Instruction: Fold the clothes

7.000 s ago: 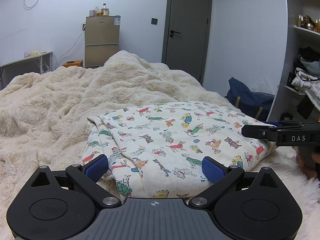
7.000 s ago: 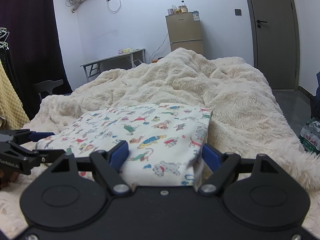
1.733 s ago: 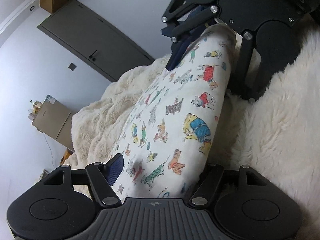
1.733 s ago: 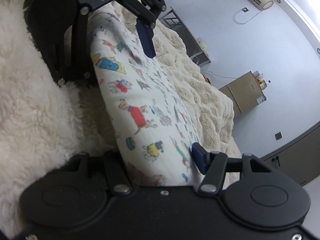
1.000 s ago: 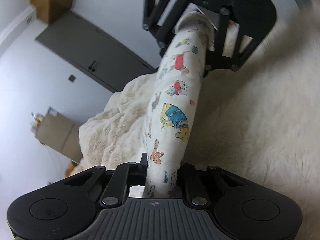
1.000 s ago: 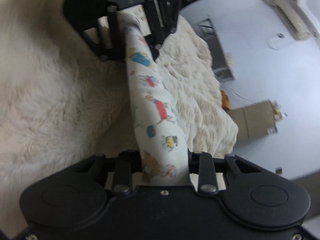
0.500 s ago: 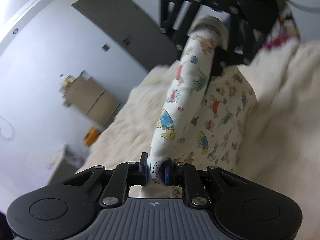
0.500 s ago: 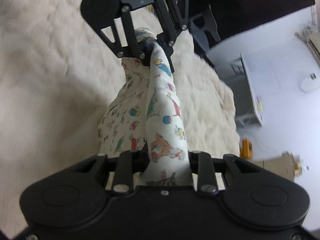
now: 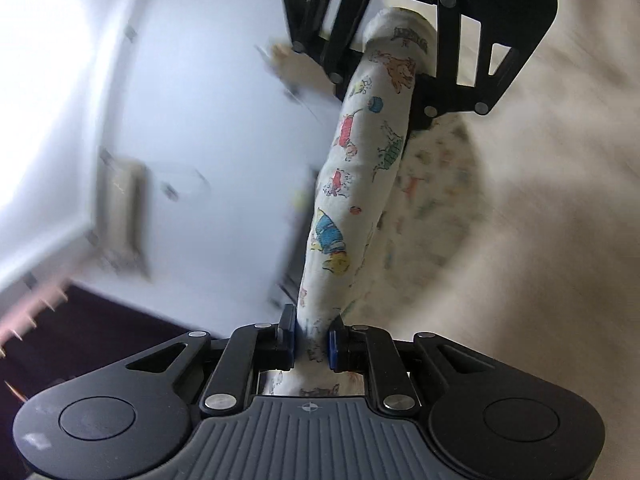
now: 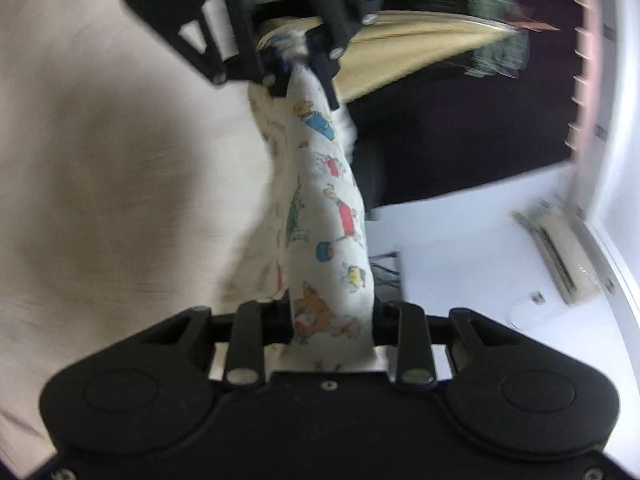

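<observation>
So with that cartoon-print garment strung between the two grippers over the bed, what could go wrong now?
The folded garment is pinched only at its ends, by the left gripper and the right gripper, whose jaws have just been opening, so an end may slip out. Loose layers hang beside the taut edge and could unfold. It might then land crooked on the fluffy blanket.

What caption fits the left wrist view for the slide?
Left gripper and right gripper hold a folded animal-print garment stretched between them above a cream fleece blanket.
</observation>
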Demonstrator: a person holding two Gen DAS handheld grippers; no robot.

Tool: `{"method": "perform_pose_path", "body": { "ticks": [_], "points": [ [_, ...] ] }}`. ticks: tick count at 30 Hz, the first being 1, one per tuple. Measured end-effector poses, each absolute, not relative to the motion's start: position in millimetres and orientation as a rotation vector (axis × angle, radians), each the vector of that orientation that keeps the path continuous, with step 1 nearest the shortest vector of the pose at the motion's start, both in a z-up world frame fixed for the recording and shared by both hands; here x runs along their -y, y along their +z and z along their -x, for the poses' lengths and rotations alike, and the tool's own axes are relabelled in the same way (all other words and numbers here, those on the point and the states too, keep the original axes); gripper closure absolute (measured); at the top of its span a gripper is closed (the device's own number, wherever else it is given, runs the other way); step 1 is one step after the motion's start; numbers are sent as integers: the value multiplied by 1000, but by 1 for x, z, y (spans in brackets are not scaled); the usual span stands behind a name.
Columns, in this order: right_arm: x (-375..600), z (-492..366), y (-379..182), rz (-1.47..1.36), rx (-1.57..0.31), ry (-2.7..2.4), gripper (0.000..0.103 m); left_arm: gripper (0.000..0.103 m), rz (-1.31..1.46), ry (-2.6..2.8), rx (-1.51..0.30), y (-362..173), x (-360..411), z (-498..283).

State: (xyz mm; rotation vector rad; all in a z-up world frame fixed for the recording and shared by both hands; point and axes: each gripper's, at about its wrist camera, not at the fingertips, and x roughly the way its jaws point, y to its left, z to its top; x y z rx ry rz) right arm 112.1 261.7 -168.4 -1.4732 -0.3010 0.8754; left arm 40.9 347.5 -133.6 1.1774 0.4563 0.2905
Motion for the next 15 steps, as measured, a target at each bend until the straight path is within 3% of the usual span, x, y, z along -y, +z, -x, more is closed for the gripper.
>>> {"method": "perform_pose_path", "body": {
  "ticks": [2, 3, 5, 6, 7, 8, 9, 12, 15],
  "points": [
    [-264, -100, -212, 1496, 184, 927, 60, 75, -1158, 246, -607, -207, -343, -23],
    [-263, -94, -227, 1488, 131, 945, 62, 83, -1155, 244, -629, -221, -341, -18],
    [-256, -82, -247, 1466, 82, 948, 60, 81, -1133, 336, -614, -249, -335, -2],
    [-253, -78, -246, 1477, 107, 930, 53, 73, -1096, 395, -602, -248, -335, 1],
    [-251, -75, -241, 1491, 120, 918, 40, 62, -1083, 417, -602, -247, -336, 3],
    [-248, -74, -235, 1499, 122, 911, 34, 57, -1068, 450, -600, -243, -335, 5],
    [-245, -73, -229, 1501, 113, 908, 30, 52, -1053, 478, -602, -239, -335, 5],
    [-231, -68, -208, 1504, 81, 920, 23, 50, -1011, 451, -684, -225, -332, 6],
    [-208, -62, -177, 1438, -30, 968, 23, 38, -939, 386, -776, -206, -329, 6]
  ]
}}
